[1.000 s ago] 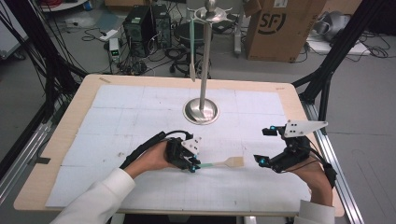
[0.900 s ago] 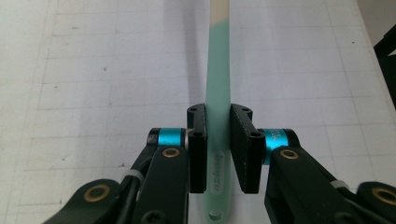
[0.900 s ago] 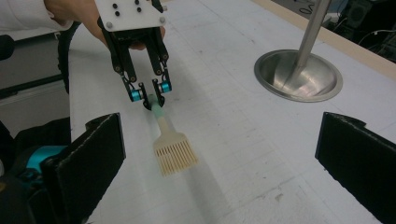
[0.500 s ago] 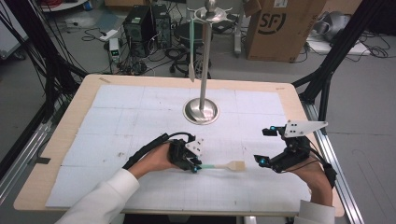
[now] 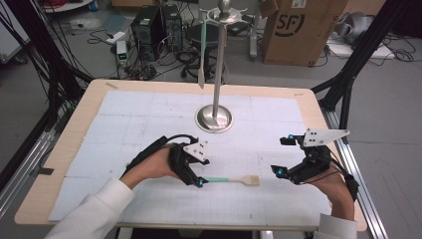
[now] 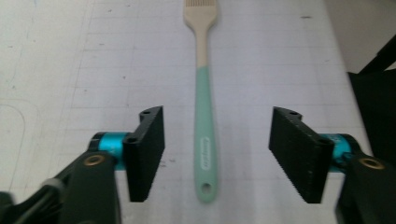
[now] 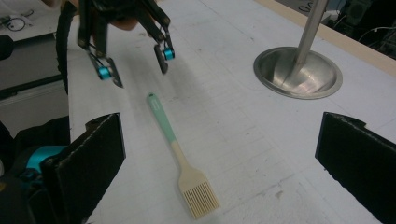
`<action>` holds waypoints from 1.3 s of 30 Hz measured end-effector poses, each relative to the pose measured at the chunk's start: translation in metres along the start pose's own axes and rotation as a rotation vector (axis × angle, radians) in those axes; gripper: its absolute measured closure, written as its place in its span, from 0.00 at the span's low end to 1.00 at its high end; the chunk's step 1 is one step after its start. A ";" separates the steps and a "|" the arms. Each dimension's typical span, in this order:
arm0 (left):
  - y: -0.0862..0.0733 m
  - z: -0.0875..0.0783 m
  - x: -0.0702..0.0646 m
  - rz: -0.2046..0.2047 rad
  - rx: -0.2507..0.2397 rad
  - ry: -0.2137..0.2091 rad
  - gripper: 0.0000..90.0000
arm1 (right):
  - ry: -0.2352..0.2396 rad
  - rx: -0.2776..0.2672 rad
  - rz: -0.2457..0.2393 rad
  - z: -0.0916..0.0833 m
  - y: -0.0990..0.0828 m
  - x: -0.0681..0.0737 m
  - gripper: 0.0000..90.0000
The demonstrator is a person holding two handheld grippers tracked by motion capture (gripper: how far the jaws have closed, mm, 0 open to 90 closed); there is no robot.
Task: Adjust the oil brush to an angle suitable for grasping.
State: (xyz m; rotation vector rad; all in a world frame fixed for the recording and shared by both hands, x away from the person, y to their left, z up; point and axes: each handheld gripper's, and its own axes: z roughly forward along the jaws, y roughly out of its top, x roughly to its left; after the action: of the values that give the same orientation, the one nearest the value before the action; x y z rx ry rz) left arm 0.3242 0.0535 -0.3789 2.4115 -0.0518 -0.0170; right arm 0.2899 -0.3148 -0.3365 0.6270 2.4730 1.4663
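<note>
Left gripper [image 5: 199,182] jaws have just been opening: now standing wide, pads clear of the flat silicone basting brush with mint-green handle and beige bristle head [image 5: 233,179]. Brush is lying flat on the white gridded mat [image 5: 149,109], lower centre of the high view, handle end toward the left gripper, head pointing right. In the left gripper view the handle [image 6: 204,140] is sitting centred between the jaws, untouched.

Looks like a release step. To finish it clean: keep jaws spread, back off straight along the handle axis, lift before swinging sideways so a pad isn't clipping the handle tip.

Left hand is low over the mat, gripper pointing right, roughly level. Right gripper [image 5: 278,172] is sitting at lower right, jaws wide, nothing between them, aimed left toward the brush head. Steel stand with round base [image 5: 214,119] is well apart, upper centre.
</note>
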 end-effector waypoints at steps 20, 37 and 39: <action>-0.046 -0.096 -0.012 -0.110 -0.299 0.190 0.02 | -0.007 -0.021 -0.005 0.000 -0.002 0.001 0.00; -0.114 -0.143 -0.024 -0.215 -0.425 0.327 0.02 | -0.009 -0.008 -0.002 0.006 -0.001 -0.002 0.00; -0.119 -0.145 -0.026 -0.217 -0.426 0.331 0.02 | -0.014 -0.018 -0.001 0.006 -0.001 -0.004 0.00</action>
State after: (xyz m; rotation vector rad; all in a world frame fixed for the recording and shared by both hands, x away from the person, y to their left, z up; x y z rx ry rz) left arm 0.3063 0.2397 -0.3503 1.9563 0.3333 0.2467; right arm 0.2956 -0.3127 -0.3404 0.6305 2.4460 1.4772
